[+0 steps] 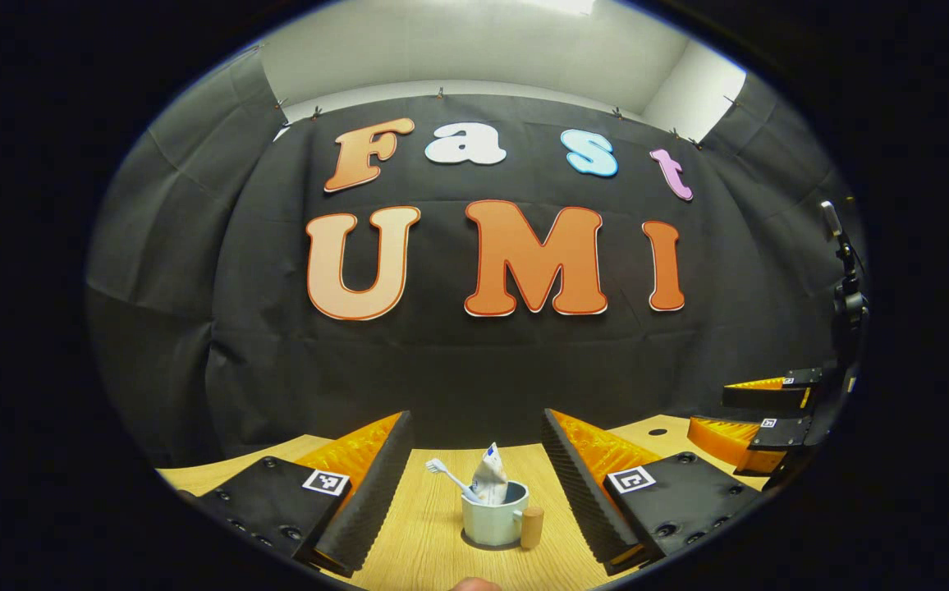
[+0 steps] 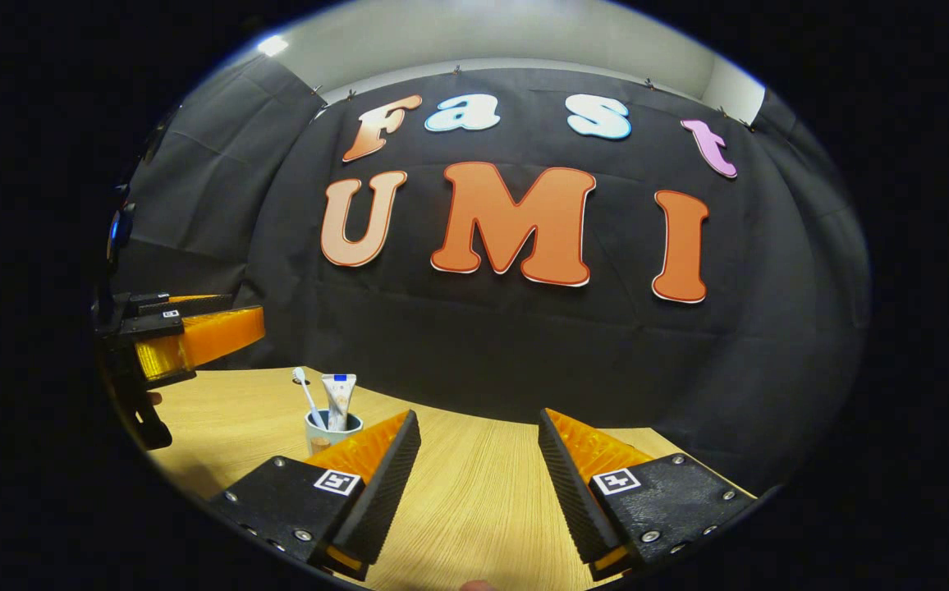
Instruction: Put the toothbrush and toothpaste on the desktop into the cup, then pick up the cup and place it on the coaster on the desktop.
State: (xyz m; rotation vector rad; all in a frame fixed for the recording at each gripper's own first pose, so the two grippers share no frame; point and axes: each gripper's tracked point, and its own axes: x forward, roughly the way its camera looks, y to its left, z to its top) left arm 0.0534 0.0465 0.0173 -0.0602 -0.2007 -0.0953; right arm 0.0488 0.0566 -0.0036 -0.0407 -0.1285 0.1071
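Note:
A pale blue cup (image 1: 493, 515) with a wooden handle (image 1: 532, 527) stands upright on the wooden desktop (image 1: 417, 525). A white toothbrush (image 1: 448, 474) and a toothpaste tube (image 1: 491, 474) stick out of it. My left gripper (image 1: 476, 414) is open, and the cup stands between its fingers without touching either. A thin dark edge shows under the cup; I cannot tell whether it is the coaster. In the right gripper view the cup (image 2: 333, 427) stands at the left with the toothbrush (image 2: 306, 392) and tube (image 2: 338, 396) inside. My right gripper (image 2: 479, 414) is open and empty.
The right gripper (image 1: 708, 410) hovers at the far right of the left gripper view, above the desktop's edge. The left gripper (image 2: 253, 324) hangs above the desktop (image 2: 474, 492) at the left of the right gripper view. A small dark hole (image 1: 657, 432) marks the desktop's back right.

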